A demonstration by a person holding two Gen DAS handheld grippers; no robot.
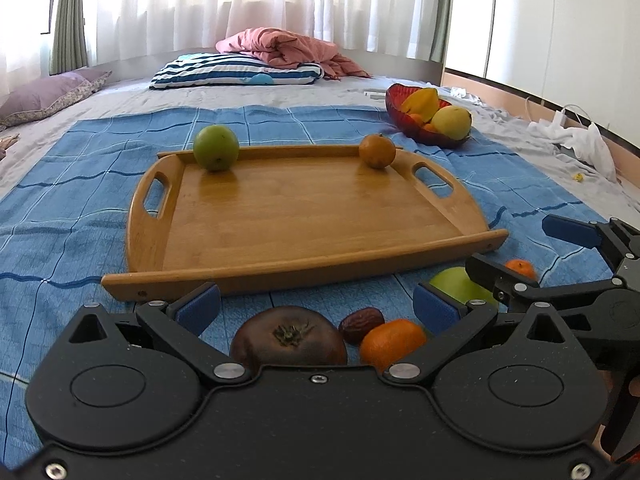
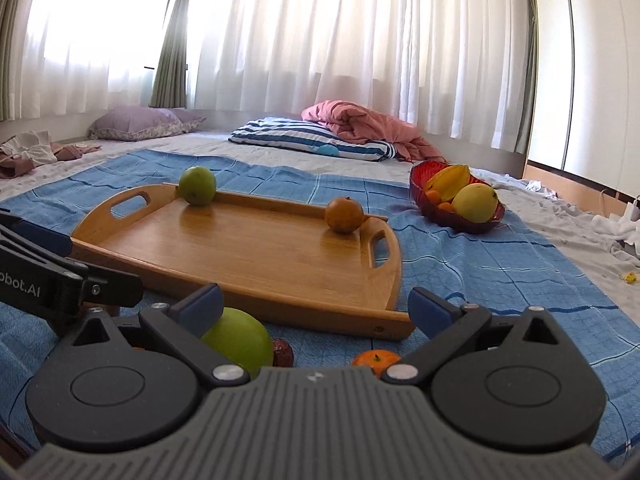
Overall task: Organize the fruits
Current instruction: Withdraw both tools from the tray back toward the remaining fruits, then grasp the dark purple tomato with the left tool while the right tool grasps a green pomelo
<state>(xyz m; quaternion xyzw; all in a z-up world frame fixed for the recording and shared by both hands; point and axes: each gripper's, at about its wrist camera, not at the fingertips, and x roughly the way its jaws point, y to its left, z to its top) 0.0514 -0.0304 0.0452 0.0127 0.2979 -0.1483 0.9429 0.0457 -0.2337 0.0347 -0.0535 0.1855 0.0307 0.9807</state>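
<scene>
Your left gripper (image 1: 316, 306) is spread wide and holds nothing; it hangs low over the blue cloth (image 1: 80, 208), with a dark brown persimmon (image 1: 288, 340), a red date (image 1: 360, 324) and a small orange (image 1: 390, 342) lying between its fingers, close to the camera. Your right gripper (image 2: 316, 306) is also spread and empty, with a green apple (image 2: 240, 340) just by its left finger and a tangerine (image 2: 376, 360) lying on the cloth between the fingers. Beyond both sits the wooden tray (image 1: 304, 216), which carries a green fruit (image 1: 216, 147) at its far left corner and an orange fruit (image 1: 377, 151) at its far right corner, both against the far rim. Past the tray on the right, a red bowl (image 1: 404, 120) holds a starfruit (image 1: 422, 102) and a yellow pear (image 1: 452, 122).
</scene>
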